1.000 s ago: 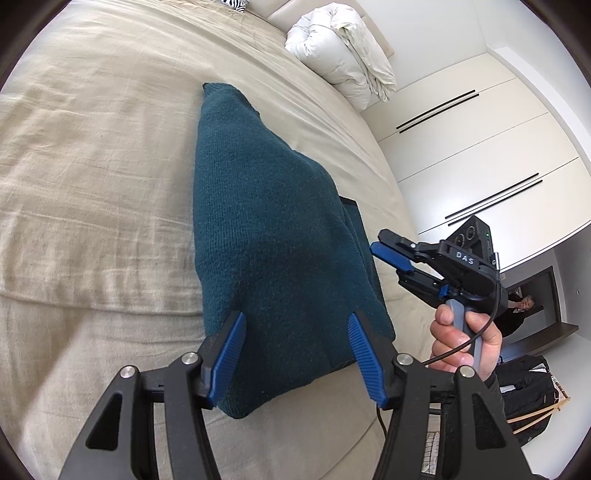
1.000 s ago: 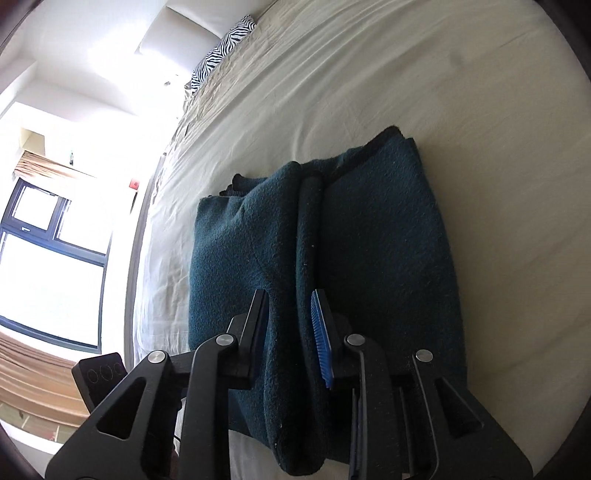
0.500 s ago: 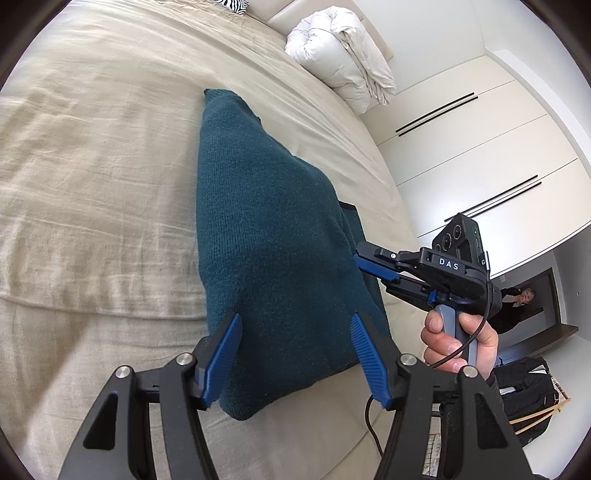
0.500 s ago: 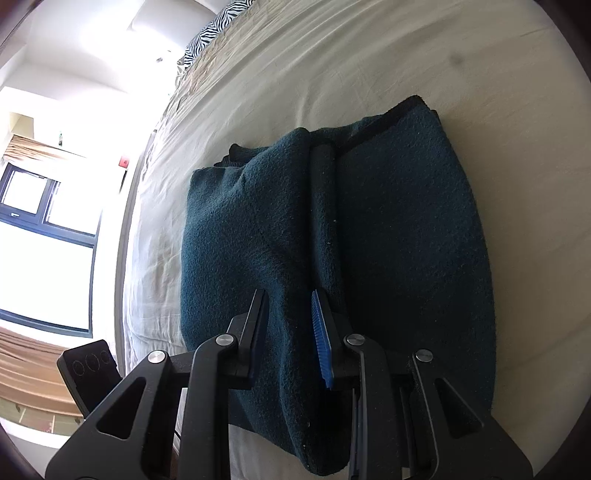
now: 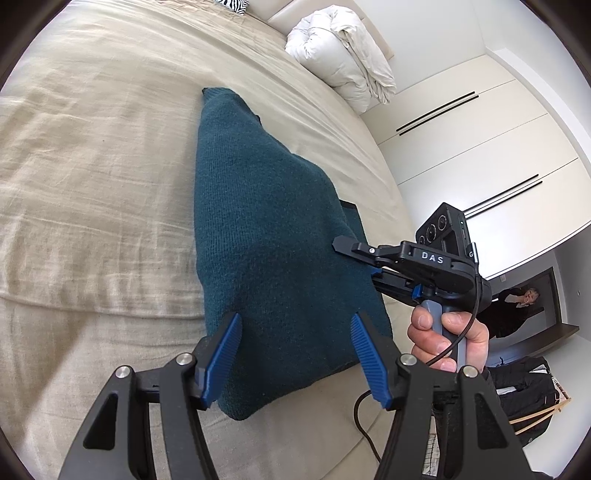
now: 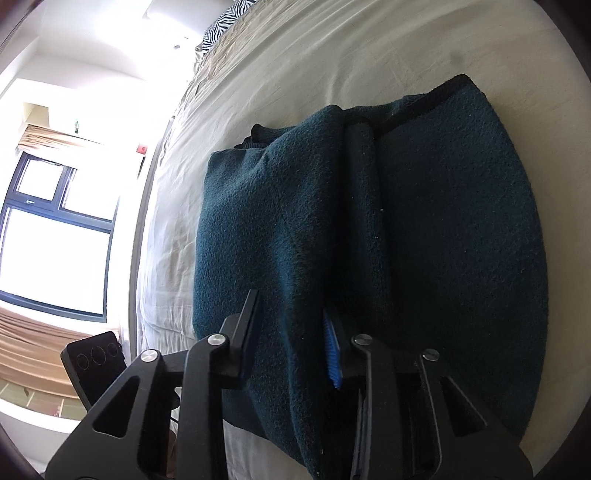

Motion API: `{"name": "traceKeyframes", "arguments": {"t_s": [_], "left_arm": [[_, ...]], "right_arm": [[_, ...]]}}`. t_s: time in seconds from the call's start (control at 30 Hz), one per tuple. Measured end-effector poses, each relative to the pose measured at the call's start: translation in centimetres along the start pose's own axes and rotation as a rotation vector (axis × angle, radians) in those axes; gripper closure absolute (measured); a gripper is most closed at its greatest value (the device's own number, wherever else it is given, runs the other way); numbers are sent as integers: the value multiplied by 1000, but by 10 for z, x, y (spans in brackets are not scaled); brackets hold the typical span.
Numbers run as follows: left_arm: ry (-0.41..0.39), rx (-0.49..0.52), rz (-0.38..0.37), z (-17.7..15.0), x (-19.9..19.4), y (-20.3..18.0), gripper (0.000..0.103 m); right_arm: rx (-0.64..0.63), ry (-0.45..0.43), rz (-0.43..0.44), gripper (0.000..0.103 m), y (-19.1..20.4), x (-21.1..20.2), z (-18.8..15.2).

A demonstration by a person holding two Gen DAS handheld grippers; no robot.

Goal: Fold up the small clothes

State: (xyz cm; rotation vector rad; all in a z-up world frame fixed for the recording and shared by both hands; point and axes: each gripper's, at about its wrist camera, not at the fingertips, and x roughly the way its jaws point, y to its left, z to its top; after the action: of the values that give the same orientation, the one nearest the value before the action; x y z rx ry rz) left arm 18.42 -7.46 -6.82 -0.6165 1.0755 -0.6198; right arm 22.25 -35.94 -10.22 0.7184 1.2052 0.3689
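Note:
A dark teal knitted sweater lies folded on the beige bed, and the right wrist view shows it as a thick stack with a raised ridge down its middle. My left gripper is open, its blue pads astride the sweater's near corner without pressing it. From the right edge, my right gripper reaches in, held by a hand. Its jaws are closing on a fold of the sweater, which fills the gap between the pads.
The beige bed sheet spreads left and behind the sweater. A bundled white duvet and a zebra pillow lie at the head end. White wardrobe doors stand to the right, with a person in a doorway.
My right gripper has pushed further in over the sweater's edge and its jaws have narrowed on the fold. My left gripper has stayed put, open.

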Motion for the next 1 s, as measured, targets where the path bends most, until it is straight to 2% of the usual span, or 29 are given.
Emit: {"name": "traceKeyframes", "arguments": {"t_s": [0.03, 0.3, 0.47, 0.57, 0.67, 0.73, 0.8, 0.87, 1.0], "left_arm": [[1, 1, -2, 0, 0, -2, 39], [9, 58, 4, 6, 11, -23, 39], [37, 87, 37, 10, 39, -27, 38], [49, 101, 74, 8, 50, -25, 38], [53, 110, 78, 7, 50, -25, 38], [60, 119, 82, 7, 50, -25, 38], [62, 131, 90, 6, 48, -25, 38], [59, 134, 94, 4, 46, -23, 38], [63, 137, 97, 2, 45, -25, 38]], "right_arm": [[3, -5, -13, 93, -2, 0, 1], [-12, -106, -30, 95, -3, -30, -7], [17, -102, -69, 95, -27, -23, -8], [65, -111, 2, 96, -45, -19, -10], [24, -129, -1, 88, -33, -30, -14], [21, -156, -2, 77, -29, -44, -14], [51, -190, 16, 47, -33, -57, -11], [80, -205, 28, 46, -37, -63, -8], [100, -120, 68, 48, -43, -43, -3]]}}
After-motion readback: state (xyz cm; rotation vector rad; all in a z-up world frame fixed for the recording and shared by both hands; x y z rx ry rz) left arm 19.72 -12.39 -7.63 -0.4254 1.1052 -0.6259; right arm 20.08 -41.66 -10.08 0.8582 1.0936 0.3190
